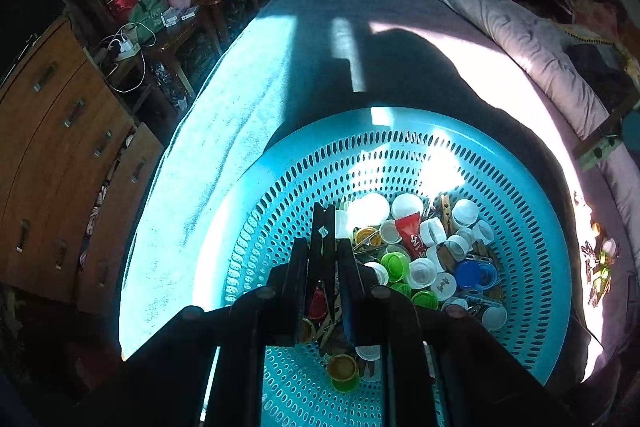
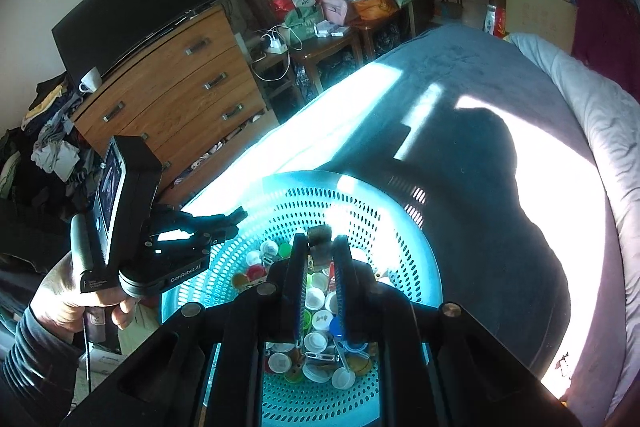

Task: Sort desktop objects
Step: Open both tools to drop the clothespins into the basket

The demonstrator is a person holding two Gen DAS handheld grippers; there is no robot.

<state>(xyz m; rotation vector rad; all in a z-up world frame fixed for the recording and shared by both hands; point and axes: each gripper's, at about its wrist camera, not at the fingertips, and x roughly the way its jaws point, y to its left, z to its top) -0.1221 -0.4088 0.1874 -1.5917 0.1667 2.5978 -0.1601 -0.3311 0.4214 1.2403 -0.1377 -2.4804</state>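
Both grippers (left (image 1: 324, 227), right (image 2: 320, 243)) grip items above basket (image 1: 520, 187).

A round turquoise perforated basket (image 1: 532, 227) sits on the bed and holds a jumbled heap of bottle caps (image 1: 424, 259), mostly white, with green, blue and yellow ones, a red sachet (image 1: 409, 229) and a wooden clothespin (image 1: 445, 207) among them.

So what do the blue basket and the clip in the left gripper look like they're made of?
Basket: moulded plastic, glossy turquoise, with regular punched slots and sun glare. Clip: dark, flat, two-legged; probably wood or plastic, but backlighting hides the finish.
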